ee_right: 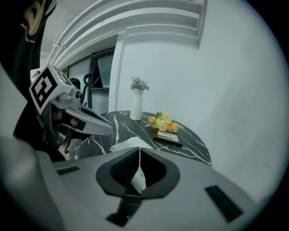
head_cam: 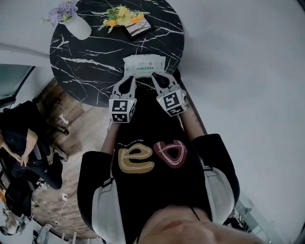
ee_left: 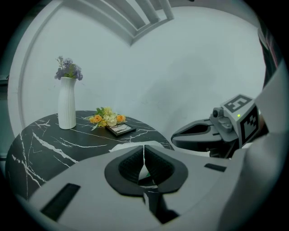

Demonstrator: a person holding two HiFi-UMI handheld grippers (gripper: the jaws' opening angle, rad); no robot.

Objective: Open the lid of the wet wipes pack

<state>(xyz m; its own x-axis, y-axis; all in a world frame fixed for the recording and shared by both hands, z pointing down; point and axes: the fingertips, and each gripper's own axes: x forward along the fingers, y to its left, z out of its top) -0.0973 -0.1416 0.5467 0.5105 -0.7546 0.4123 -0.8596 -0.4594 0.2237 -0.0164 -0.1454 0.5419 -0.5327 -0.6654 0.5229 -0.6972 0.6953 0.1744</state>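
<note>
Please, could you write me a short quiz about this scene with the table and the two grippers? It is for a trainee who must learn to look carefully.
1. True or false: the left gripper and the right gripper both have their jaws closed, with nothing held.
2. What stands in the white vase? A. purple flowers B. red roses C. nothing
3. Fill in: the wet wipes pack lies on the round black ____, just beyond the tips of both grippers.

Key: 1 true; 2 A; 3 table.
</note>
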